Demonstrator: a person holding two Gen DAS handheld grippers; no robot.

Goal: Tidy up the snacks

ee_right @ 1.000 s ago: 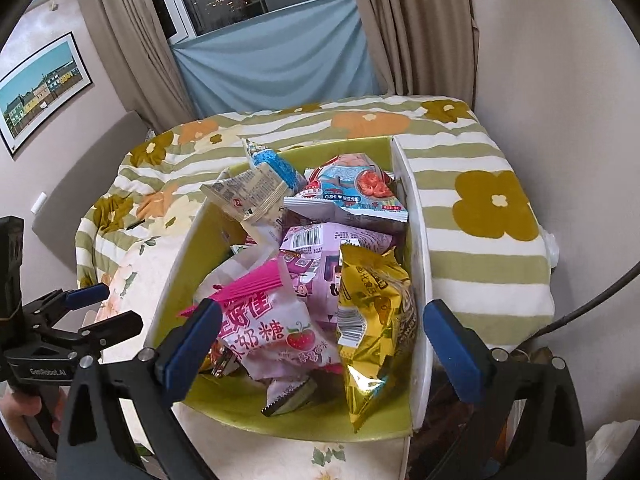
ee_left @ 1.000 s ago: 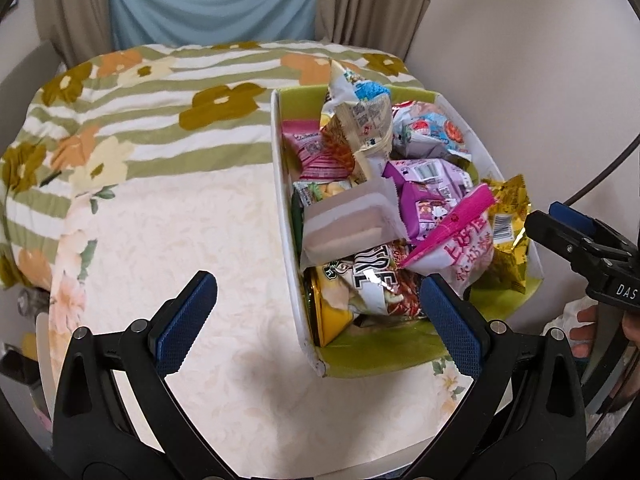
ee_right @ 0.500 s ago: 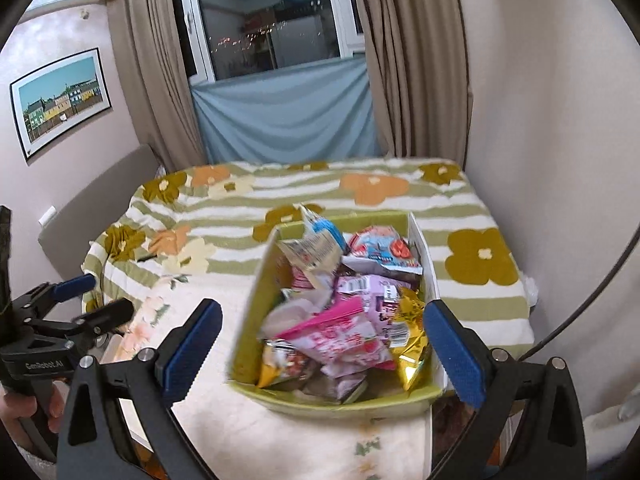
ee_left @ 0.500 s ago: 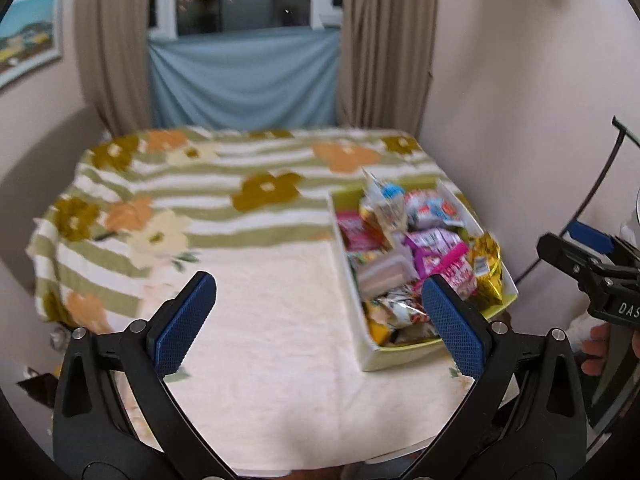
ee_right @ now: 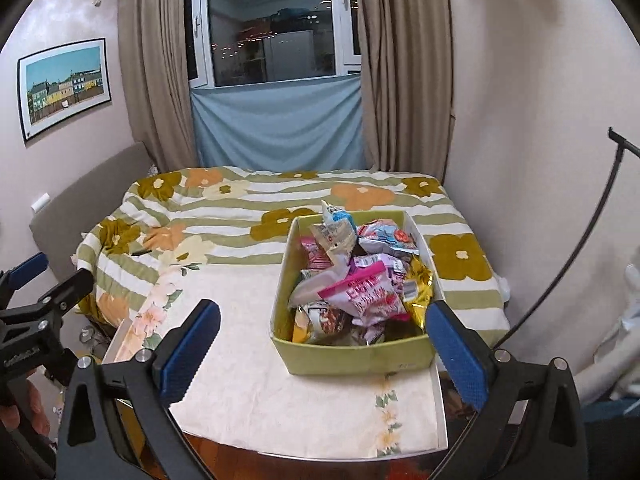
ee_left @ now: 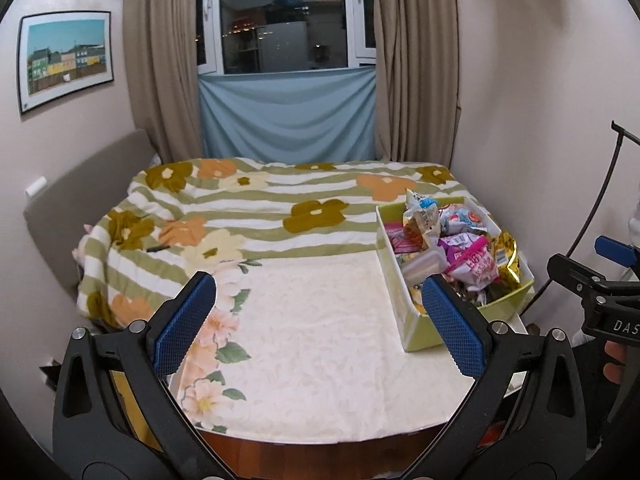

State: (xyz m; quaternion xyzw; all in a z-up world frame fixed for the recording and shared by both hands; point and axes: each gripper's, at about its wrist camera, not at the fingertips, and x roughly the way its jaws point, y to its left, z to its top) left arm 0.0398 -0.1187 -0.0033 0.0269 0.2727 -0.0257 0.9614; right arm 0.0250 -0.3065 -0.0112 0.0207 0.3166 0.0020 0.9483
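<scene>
A green box (ee_right: pixel 360 360) full of several snack packets stands at the right of the cream-clothed table; it also shows in the left wrist view (ee_left: pixel 416 332). On top lie a pink strawberry packet (ee_right: pixel 368 292), a gold foil packet (ee_right: pixel 418 292) and a beige packet (ee_right: pixel 334 240). My left gripper (ee_left: pixel 320 320) is open and empty, held back from the table, left of the box. My right gripper (ee_right: pixel 324 352) is open and empty, held back in front of the box.
The cream tablecloth (ee_left: pixel 320 320) covers a table that butts against a bed with a green-striped floral cover (ee_left: pixel 260 208). A wall (ee_right: pixel 540 160) runs close on the right. A curtained window (ee_left: pixel 288 40) is behind. A black cable (ee_right: pixel 580 260) hangs at the right.
Both grippers have pulled back and up from the box, so it looks much smaller and the whole room shows. Both stayed open and empty.
</scene>
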